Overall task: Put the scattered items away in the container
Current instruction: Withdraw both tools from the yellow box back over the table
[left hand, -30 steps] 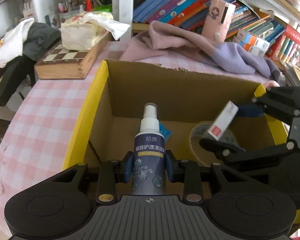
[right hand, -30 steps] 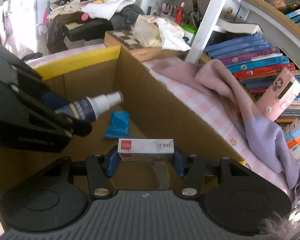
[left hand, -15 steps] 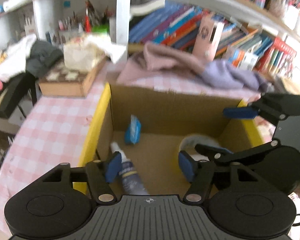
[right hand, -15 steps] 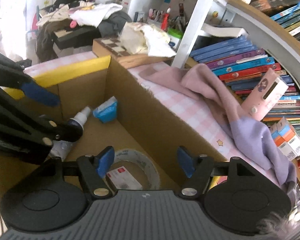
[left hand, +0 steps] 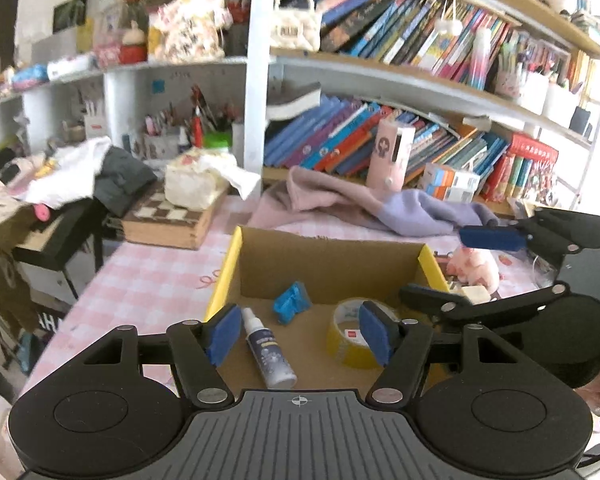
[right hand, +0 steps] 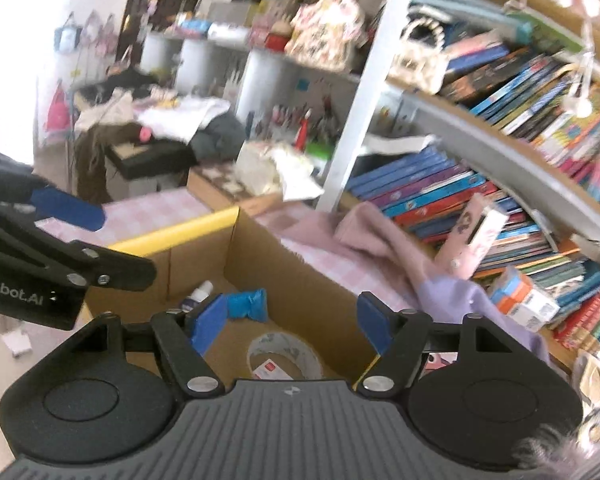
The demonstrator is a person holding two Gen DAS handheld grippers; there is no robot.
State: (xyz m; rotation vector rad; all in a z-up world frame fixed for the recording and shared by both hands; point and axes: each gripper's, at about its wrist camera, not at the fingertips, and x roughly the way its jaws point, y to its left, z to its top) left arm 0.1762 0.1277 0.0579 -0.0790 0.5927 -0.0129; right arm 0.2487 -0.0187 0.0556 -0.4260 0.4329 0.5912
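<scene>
Spray bottle (left hand: 269,356) lies on its side on the floor of the cardboard box (left hand: 332,264), left part. Long axis runs near-to-far in the left wrist view: white nozzle points toward the far wall, slightly left, and the base faces the camera. In the right wrist view only its nozzle end (right hand: 198,294) shows, behind a blue pad.

Just right of the nozzle, toward the back wall, sits a crumpled blue packet (left hand: 293,302), apart from the bottle. Right part of the box floor: tape roll (left hand: 350,338) lying flat, w/ a small white-and-red box (right hand: 269,368) lying inside its ring. Can't tell if packet and roll touch.

Left gripper (left hand: 300,336) is above the near edge of the box, jaws spread and opening, nothing pinched; the bottle lies on the box floor in the gap between the pads. Right gripper (right hand: 292,324) is over the right side of the box, jaws also spread and opening, empty, tape roll seen below between them. Each gripper shows at the edge of the other's view.

Box has yellow-edged flaps and sits on a pink-checked counter (left hand: 148,280). Behind it: pink and lilac cloth (left hand: 364,208), then a chessboard case (left hand: 168,220) at far left w/ a cream bundle on top. A pink plush toy (left hand: 474,266) lies just right of the box. Bookshelves (left hand: 420,92) fill the back.
</scene>
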